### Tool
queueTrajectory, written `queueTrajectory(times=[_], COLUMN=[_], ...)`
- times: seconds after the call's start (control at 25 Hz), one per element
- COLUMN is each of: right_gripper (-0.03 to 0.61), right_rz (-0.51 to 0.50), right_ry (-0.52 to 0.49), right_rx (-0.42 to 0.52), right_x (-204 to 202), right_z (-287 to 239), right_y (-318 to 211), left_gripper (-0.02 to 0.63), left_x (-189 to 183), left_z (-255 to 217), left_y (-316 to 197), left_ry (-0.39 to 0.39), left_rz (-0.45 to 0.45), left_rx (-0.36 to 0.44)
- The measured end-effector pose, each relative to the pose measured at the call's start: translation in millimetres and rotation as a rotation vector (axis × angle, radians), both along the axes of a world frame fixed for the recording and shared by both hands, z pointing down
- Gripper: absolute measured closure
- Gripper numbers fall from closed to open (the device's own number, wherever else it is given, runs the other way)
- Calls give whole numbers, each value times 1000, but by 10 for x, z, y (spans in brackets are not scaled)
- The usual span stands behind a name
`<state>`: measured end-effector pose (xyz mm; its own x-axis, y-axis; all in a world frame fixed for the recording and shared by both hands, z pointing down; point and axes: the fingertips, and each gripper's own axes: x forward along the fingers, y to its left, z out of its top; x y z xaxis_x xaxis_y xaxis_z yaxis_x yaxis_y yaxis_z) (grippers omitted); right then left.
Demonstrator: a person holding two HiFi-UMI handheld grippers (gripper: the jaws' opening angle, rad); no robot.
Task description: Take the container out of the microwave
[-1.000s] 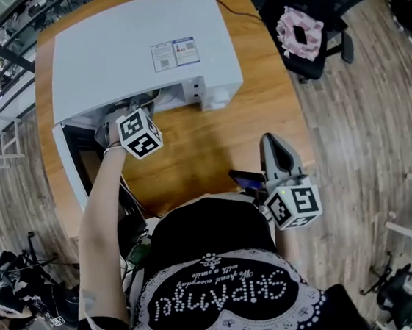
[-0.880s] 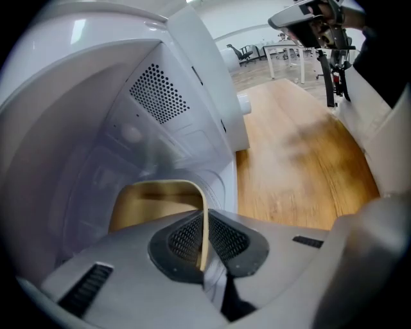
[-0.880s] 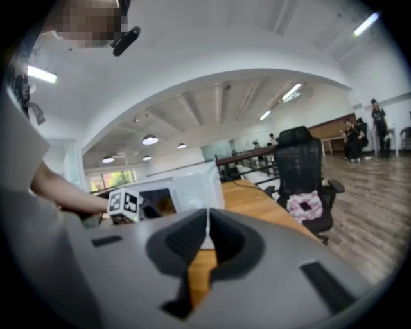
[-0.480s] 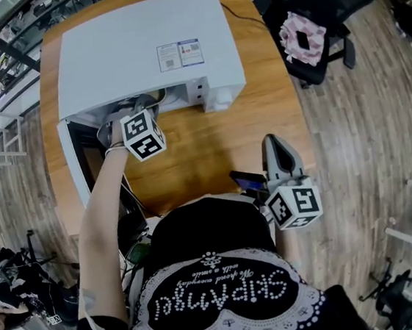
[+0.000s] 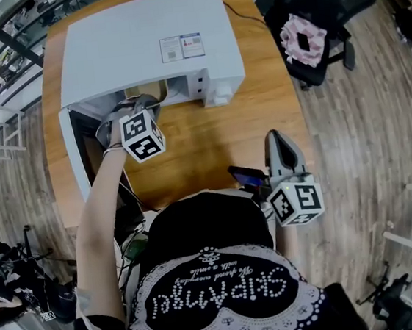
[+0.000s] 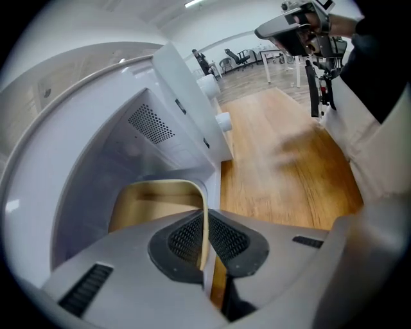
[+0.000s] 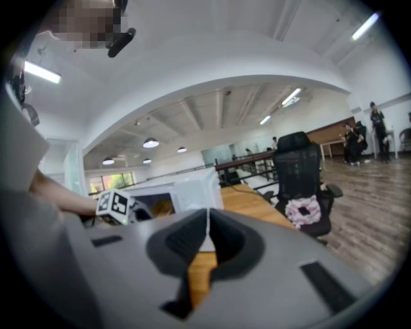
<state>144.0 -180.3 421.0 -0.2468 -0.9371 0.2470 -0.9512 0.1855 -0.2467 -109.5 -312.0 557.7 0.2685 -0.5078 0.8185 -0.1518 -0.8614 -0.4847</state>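
Observation:
The white microwave stands on the wooden table with its door swung open to the left. My left gripper reaches into the opening from above. It is shut on the thin rim of a tan container, which is pinched between the dark pads. The container lies at the mouth of the cavity, partly hidden under the gripper. My right gripper hovers over the table's near right edge, shut with nothing in it.
A black office chair with a pink cloth stands right of the table. A small dark device lies at the table's near edge by my body. The microwave's control panel and knobs are right of the cavity. Wooden floor surrounds the table.
My left gripper has drawn back a little from the microwave opening, with the container's rim still in it. The right gripper has stayed where it was.

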Motion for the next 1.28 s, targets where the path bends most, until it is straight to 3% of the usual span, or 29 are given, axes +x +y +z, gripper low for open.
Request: queueTrajectory(times=[0.52,1.28], right_gripper=[545,545], right_rz=[-2,-121], right_ry=[4,-15], right_rx=[11,22], right_x=[49,-125], right_z=[-22,-21], right_y=[76,186], left_gripper=[577,577], left_x=[81,182], left_z=[-139,-354], left_y=[374,1031], left_ry=[-23,32], left_rz=[56,13], left_rx=[2,-40])
